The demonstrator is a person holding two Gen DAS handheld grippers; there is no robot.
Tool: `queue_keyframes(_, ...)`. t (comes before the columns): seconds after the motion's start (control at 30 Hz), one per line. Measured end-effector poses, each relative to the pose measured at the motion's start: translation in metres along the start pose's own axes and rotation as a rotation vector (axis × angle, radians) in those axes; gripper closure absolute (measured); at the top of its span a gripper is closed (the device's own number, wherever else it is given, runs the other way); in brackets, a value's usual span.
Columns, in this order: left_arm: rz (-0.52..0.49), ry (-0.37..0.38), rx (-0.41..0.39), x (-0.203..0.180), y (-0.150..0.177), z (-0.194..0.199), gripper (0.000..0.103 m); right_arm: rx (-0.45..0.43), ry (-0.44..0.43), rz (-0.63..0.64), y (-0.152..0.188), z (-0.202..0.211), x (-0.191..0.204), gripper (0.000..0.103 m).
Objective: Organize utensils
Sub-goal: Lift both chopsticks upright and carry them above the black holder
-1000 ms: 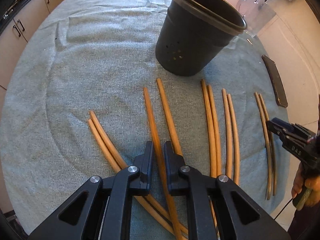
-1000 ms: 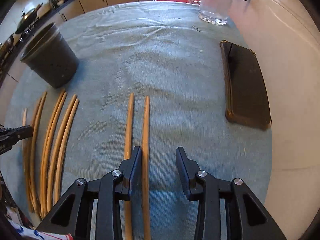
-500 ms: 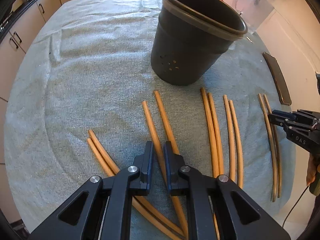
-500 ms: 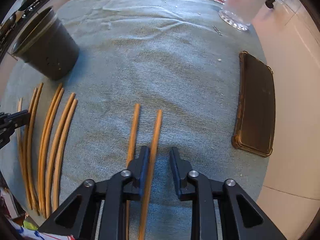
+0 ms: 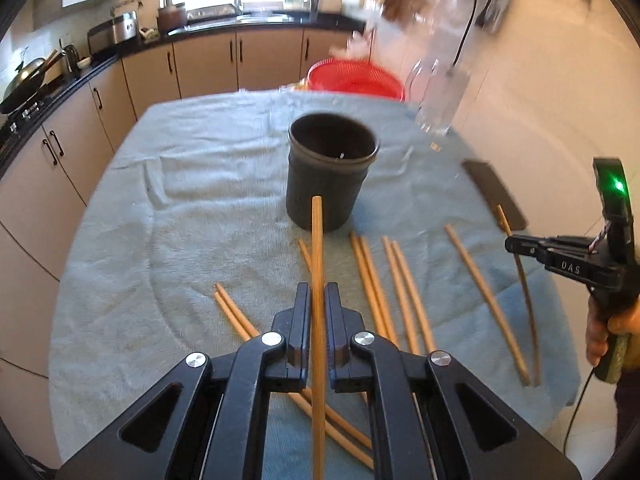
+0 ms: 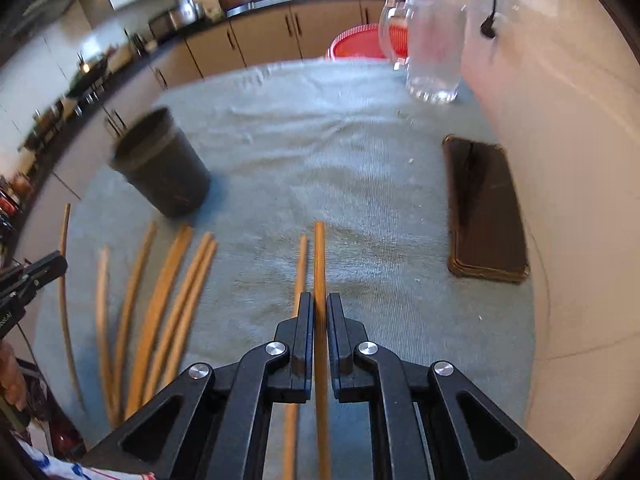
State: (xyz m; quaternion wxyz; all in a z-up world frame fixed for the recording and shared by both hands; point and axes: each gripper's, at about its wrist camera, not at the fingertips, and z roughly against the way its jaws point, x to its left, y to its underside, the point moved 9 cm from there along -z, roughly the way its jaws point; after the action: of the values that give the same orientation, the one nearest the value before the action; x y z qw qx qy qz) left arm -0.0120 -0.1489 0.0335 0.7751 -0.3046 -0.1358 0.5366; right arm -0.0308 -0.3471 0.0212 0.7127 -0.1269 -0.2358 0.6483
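My left gripper point(image 5: 318, 294) is shut on a wooden chopstick point(image 5: 317, 248) and holds it lifted above the towel, its tip pointing at the dark utensil cup point(image 5: 328, 176). Several more chopsticks point(image 5: 384, 280) lie in pairs on the towel below. My right gripper point(image 6: 319, 304) is shut on another chopstick point(image 6: 319, 256), lifted too; its partner point(image 6: 301, 264) lies on the towel just left. The cup point(image 6: 164, 168) stands at the far left in the right wrist view. The right gripper point(image 5: 516, 245) also shows at the right edge of the left wrist view.
A blue-grey towel point(image 5: 200, 184) covers the table. A dark phone point(image 6: 484, 208) lies at the right near the wall. A glass pitcher point(image 6: 434, 48) and a red basket point(image 5: 352, 80) stand at the far end. Kitchen cabinets run along the left.
Both grippers have closed on a chopstick and lifted it off the towel. Both cameras have tilted up, so the kitchen beyond the table has come into view.
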Motion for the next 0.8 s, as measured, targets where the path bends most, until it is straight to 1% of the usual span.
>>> queue_keyframes(0.07, 0.005, 0.005, -0.035, -0.006, 0.002, 0.011, 0.097, -0.046, -0.005, 0.003, -0.001, 0.018, 0.004, 0.097)
queue_keyframes(0.13, 0.006, 0.003, -0.080, -0.004, 0.005, 0.029, 0.097, -0.092, -0.016, 0.004, 0.002, 0.038, 0.013, 0.097)
queue_keyframes(0.23, -0.012, -0.015, -0.141, -0.005, 0.007, 0.053, 0.097, -0.148, -0.037, 0.007, 0.010, 0.063, 0.029, 0.097)
queue_keyframes(0.33, -0.049, -0.046, -0.202, -0.003, 0.011, 0.076, 0.097, -0.188, -0.035, 0.022, 0.013, 0.077, 0.037, 0.097)
queue_keyframes(0.4, -0.055, -0.055, -0.231, -0.003, 0.015, 0.088, 0.097, -0.210, -0.030, 0.032, 0.015, 0.086, 0.044, 0.097)
queue_keyframes(0.57, -0.006, -0.023, -0.280, 0.004, 0.019, 0.113, 0.097, -0.265, -0.054, 0.055, 0.015, 0.110, 0.065, 0.097)
queue_keyframes(0.8, 0.043, 0.020, -0.350, 0.012, -0.001, 0.140, 0.097, -0.347, -0.108, 0.041, -0.005, 0.134, 0.084, 0.097)
